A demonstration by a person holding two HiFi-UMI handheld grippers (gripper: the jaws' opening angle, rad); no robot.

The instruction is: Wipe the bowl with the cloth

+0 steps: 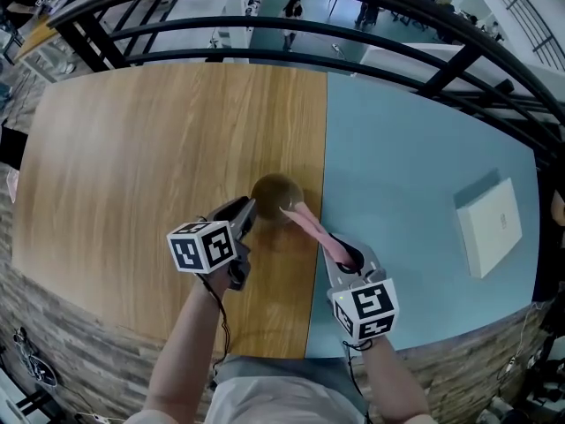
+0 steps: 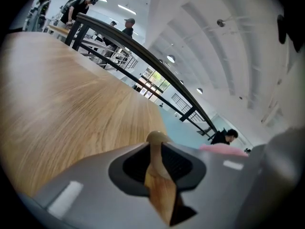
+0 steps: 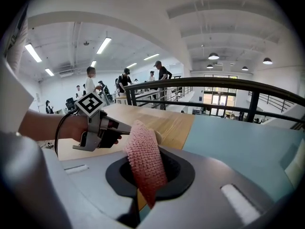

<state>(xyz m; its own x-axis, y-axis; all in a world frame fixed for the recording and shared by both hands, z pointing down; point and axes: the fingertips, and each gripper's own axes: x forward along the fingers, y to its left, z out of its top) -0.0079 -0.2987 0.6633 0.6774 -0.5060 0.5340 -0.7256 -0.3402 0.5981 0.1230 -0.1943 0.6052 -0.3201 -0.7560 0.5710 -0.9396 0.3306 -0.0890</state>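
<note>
The bowl [image 1: 276, 197] stands upright on the wooden part of the table [image 1: 141, 140]. The blue part begins just to the bowl's right, and a white box [image 1: 488, 226] lies well apart on that side. The left gripper [image 1: 250, 208] is at the bowl's near-left rim, with the wall between its jaws. The jaws stand apart and a dark gap shows beside the wood, so the rim looks released rather than pinched. The right gripper [image 1: 349, 257] is clamped on the pink cloth [image 1: 311, 228], whose free end reaches the bowl's right rim. The wiping seems in hand or near its close. With the steadying hold slack, a firm re-grip is probably needed before more rubbing. How clean the inside is cannot be told.
</note>
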